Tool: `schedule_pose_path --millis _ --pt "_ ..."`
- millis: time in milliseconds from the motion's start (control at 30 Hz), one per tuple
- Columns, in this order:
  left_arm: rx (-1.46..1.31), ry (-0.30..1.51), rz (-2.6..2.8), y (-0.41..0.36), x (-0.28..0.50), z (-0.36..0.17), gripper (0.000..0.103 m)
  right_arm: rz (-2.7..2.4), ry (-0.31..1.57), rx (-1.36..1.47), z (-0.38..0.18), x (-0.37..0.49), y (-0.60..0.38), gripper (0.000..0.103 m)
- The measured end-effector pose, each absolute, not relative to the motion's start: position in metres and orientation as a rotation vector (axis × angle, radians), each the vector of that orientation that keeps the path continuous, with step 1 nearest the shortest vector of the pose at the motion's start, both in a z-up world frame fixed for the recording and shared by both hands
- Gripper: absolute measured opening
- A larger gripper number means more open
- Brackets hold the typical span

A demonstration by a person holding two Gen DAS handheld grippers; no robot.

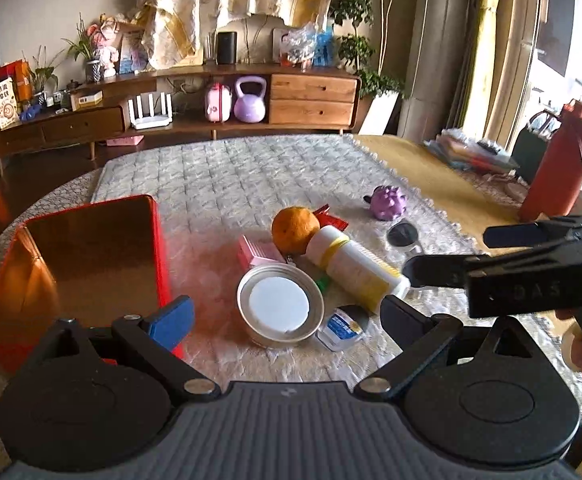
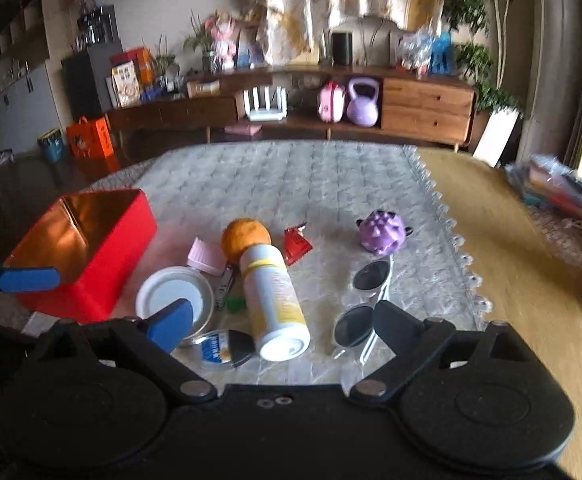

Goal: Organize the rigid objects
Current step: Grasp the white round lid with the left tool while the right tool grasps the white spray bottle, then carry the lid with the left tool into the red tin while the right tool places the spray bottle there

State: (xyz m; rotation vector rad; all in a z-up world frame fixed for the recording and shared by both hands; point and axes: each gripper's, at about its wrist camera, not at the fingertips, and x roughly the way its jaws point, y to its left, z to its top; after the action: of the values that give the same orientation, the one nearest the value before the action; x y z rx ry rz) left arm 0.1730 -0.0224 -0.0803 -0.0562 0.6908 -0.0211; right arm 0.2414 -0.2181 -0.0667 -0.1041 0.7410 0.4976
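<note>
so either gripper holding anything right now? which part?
Nothing held. Left gripper and right gripper both hover open above the clutter, jaws apart.

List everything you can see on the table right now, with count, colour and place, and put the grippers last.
red box: 1, red outside, shiny gold inside, open and holding nothing, left side of the mat
orange: 1, orange, centre, touching the bottle's capped end
bottle: 1, white with yellow label, lying on its side, centre
round tin lid: 1, silver with white centre, left of the bottle
pink case: 1, pink, behind the lid
red packet: 1, red, right of the orange
small jar: 1, blue label, dark cap, near edge
purple toy: 1, purple, right
sunglasses: 1 pair, dark lenses, white frame, right of the bottle
left gripper: open, empty
right gripper: open, empty
</note>
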Motion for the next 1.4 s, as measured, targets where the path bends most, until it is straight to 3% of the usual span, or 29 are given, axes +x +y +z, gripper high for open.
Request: schedule_pose_path --millis 267,700,867,967,1167,1233,1400 --pt "0.015 0.705 -0.008 -0.033 0.204 -0.109 0.1 0.519 0.886 -0.063 -0.096 0.291 -0.21 0.082" --pt "0.077 0.721 0.034 -0.037 0.233 -0.144 0.1 0.547 0.933 -0.145 -0.12 0.311 -0.184 0.072" --pt "0.08 0.716 0.056 -0.037 0.238 -0.149 0.099 0.549 0.947 -0.157 -0.129 0.317 -0.179 0.056" --pt "0.099 0.702 0.062 -0.039 0.239 -0.149 0.099 0.551 0.929 -0.19 -0.131 0.314 -0.175 0.054" --pt "0.123 0.698 0.049 -0.042 0.238 -0.15 0.088 0.545 0.908 -0.234 -0.13 0.309 -0.168 0.047" --pt "0.137 0.702 0.046 -0.044 0.238 -0.15 0.078 0.54 0.901 -0.252 -0.129 0.308 -0.165 0.047" --pt "0.153 0.718 0.046 -0.045 0.241 -0.149 0.078 0.506 0.875 -0.259 -0.125 0.302 -0.163 0.044"
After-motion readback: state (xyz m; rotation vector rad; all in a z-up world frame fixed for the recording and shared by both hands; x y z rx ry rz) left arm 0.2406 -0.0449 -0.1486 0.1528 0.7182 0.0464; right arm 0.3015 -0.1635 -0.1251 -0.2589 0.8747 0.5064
